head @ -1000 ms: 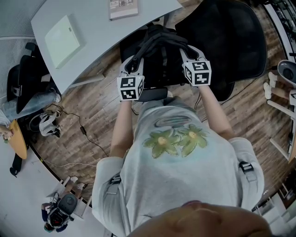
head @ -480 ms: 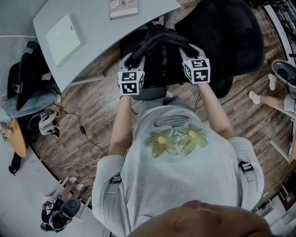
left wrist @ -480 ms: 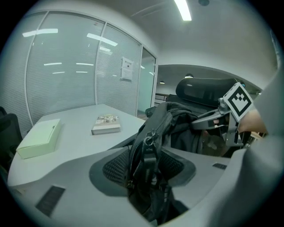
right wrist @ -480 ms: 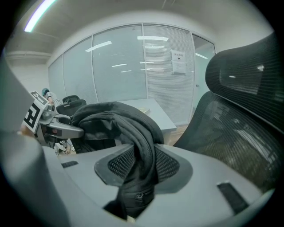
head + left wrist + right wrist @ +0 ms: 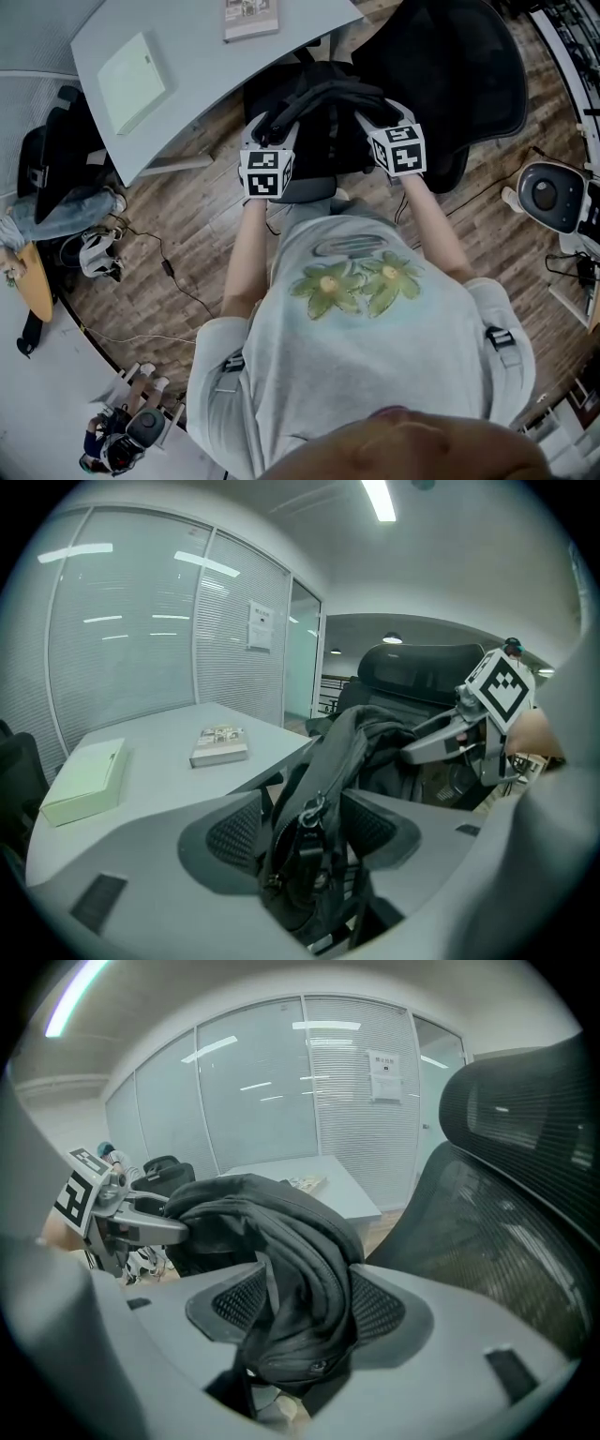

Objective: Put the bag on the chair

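A black backpack (image 5: 323, 103) rests on the seat of the black mesh office chair (image 5: 469, 75), next to the desk. My left gripper (image 5: 267, 124) is at the bag's left side and my right gripper (image 5: 377, 111) at its right side. In the left gripper view the left gripper (image 5: 305, 832) stands wide, its jaws having just been opening, with the bag's zip and strap (image 5: 319, 789) loose between the pads. In the right gripper view the right gripper (image 5: 305, 1302) has likewise just been opening, with a fold of the bag (image 5: 291, 1232) lying between its pads.
A grey desk (image 5: 187, 56) holds a book (image 5: 250, 14) and a pale green box (image 5: 131, 80). A second dark chair (image 5: 56, 159) stands at the left, with cables (image 5: 169, 267) on the wooden floor. A round white device (image 5: 548, 192) is at the right.
Both grippers' jaws have spread apart around the bag, which sits settled on the seat. The feet at the right edge are gone, and a round white device has come into view there.
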### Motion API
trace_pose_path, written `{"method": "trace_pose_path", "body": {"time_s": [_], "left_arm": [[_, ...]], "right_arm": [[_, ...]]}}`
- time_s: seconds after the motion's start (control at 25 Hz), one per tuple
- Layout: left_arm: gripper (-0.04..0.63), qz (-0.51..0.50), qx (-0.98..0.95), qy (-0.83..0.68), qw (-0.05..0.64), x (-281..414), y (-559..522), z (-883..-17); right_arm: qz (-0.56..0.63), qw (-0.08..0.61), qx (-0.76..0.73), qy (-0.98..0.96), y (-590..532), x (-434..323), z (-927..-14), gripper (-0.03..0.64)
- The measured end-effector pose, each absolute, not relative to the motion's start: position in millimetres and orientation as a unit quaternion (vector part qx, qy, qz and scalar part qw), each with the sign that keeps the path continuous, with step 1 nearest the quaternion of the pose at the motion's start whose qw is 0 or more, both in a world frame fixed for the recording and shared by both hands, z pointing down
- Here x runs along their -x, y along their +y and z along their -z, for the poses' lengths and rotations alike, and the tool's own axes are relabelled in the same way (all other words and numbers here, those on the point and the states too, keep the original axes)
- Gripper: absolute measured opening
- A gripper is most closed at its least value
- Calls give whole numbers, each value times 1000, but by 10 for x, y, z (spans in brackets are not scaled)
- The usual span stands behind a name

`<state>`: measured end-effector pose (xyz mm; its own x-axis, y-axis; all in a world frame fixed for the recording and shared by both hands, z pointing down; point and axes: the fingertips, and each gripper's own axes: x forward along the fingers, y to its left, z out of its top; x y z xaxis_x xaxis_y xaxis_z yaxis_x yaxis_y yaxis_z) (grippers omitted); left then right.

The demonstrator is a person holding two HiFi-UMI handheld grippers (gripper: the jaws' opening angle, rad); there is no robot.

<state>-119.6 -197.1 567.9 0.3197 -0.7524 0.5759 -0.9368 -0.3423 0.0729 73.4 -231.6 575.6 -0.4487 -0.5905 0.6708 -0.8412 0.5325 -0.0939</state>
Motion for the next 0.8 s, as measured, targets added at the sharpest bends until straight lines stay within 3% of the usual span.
{"method": "trace_pose_path", "body": {"time_s": [0.8], "left_arm": [[272, -211, -828, -478, 203, 924, -1494, -5480]], "right_arm": [[-198, 297, -403, -843, -1847, -779, -5540, 293]]}}
